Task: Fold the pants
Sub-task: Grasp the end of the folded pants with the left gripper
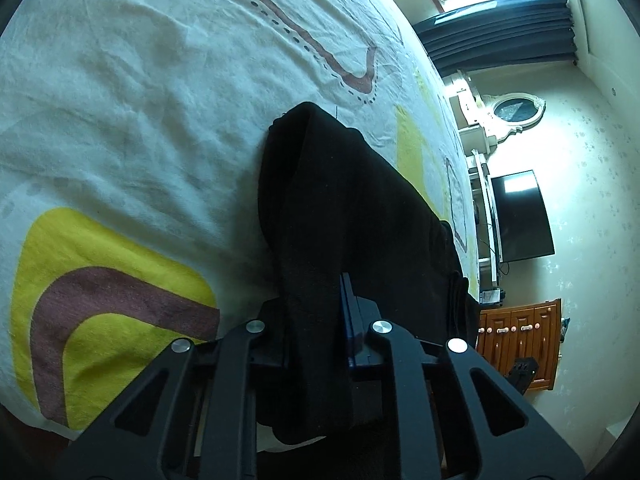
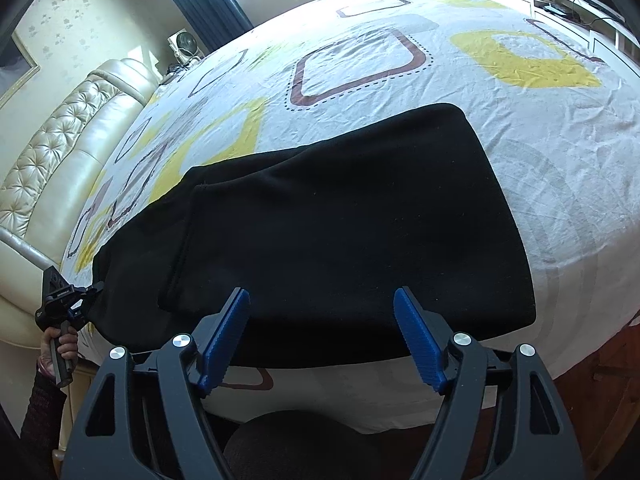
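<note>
The black pants [image 2: 340,232] lie on the bed, folded over so one layer rests on another. My left gripper [image 1: 316,312] is shut on the pants [image 1: 340,208] at one end, and the cloth hangs through its jaws. It also shows in the right wrist view [image 2: 90,294] at the far left, gripping the pants' edge. My right gripper [image 2: 322,304] is open and empty, its blue fingers [image 2: 416,332] spread just above the near edge of the pants.
The bed sheet [image 2: 520,128] is white with yellow and brown shapes. A tufted cream headboard [image 2: 60,140] is at the left. A wall television [image 1: 520,216] and a wooden cabinet [image 1: 520,340] stand beyond the bed.
</note>
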`<action>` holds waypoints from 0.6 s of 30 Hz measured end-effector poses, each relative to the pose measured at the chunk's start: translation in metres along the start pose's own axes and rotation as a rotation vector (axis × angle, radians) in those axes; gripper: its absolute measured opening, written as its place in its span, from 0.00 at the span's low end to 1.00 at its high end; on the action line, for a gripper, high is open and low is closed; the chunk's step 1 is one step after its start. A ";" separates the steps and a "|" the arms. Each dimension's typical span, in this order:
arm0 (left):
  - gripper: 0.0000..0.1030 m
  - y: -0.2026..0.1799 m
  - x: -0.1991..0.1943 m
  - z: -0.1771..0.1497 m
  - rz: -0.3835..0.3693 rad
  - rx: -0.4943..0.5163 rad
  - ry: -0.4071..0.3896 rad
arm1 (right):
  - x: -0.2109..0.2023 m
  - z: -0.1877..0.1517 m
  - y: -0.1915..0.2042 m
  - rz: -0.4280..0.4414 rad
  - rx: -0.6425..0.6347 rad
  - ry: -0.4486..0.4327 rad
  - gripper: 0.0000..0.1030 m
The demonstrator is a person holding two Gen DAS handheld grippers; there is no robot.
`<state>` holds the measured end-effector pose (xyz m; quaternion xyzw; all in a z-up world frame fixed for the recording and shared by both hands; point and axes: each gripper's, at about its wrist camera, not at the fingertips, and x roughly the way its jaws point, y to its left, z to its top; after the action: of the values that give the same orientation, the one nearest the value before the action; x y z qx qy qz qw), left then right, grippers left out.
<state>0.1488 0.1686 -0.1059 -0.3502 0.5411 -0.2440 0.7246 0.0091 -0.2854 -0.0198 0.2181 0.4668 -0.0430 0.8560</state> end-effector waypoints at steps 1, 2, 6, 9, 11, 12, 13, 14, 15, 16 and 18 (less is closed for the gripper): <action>0.14 -0.001 -0.001 0.000 0.003 0.003 -0.002 | 0.000 0.000 0.000 -0.001 0.000 0.000 0.72; 0.14 -0.003 -0.003 -0.001 0.003 0.006 -0.008 | 0.000 0.000 0.000 0.000 0.000 -0.001 0.71; 0.13 -0.020 -0.010 -0.002 0.011 0.033 -0.034 | 0.000 0.001 0.001 -0.004 -0.005 -0.002 0.72; 0.13 -0.043 -0.019 -0.001 -0.029 0.066 -0.055 | 0.000 0.001 0.001 -0.007 -0.007 -0.004 0.71; 0.13 -0.062 -0.024 -0.002 -0.039 0.097 -0.064 | -0.001 0.000 0.002 -0.012 -0.010 -0.006 0.72; 0.13 -0.072 -0.025 -0.002 -0.041 0.114 -0.067 | -0.002 0.000 0.003 -0.013 -0.012 -0.008 0.72; 0.13 -0.083 -0.026 -0.003 -0.042 0.131 -0.069 | -0.002 0.000 0.003 -0.014 -0.013 -0.009 0.72; 0.13 -0.094 -0.026 -0.004 -0.043 0.148 -0.071 | -0.003 0.000 0.003 -0.016 -0.015 -0.009 0.72; 0.13 -0.105 -0.026 -0.005 -0.048 0.163 -0.073 | -0.003 0.000 0.004 -0.018 -0.016 -0.010 0.71; 0.13 -0.116 -0.026 -0.006 -0.056 0.176 -0.073 | -0.003 0.000 0.004 -0.019 -0.016 -0.011 0.71; 0.13 -0.138 -0.025 -0.008 -0.072 0.201 -0.074 | -0.004 0.000 0.005 -0.022 -0.015 -0.012 0.72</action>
<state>0.1371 0.0971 0.0140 -0.3036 0.4736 -0.3099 0.7665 0.0080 -0.2815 -0.0149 0.2061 0.4644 -0.0500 0.8599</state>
